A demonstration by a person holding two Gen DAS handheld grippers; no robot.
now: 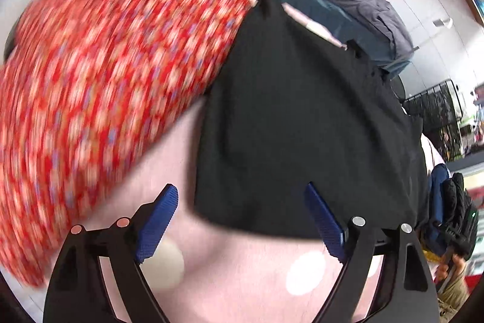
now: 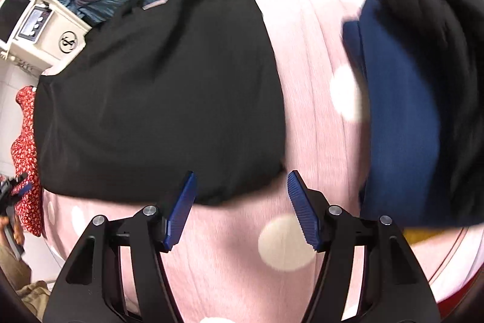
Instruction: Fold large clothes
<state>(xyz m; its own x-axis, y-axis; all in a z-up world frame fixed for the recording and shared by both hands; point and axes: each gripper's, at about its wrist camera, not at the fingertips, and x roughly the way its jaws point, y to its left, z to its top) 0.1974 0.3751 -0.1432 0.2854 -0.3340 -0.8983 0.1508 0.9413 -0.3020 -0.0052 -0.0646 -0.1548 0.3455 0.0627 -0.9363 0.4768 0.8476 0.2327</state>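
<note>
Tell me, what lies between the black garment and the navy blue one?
In the right wrist view, only bare pink polka-dot sheet separates the black garment from the navy blue garment.

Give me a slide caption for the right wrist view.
Open right gripper above folded black garment on pink spotted sheet.

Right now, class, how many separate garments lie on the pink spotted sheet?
3 visible: a black garment in the middle, a red floral garment to its left, and a navy garment to its right. More may be hidden under the dark fabric beyond the navy one.
</note>
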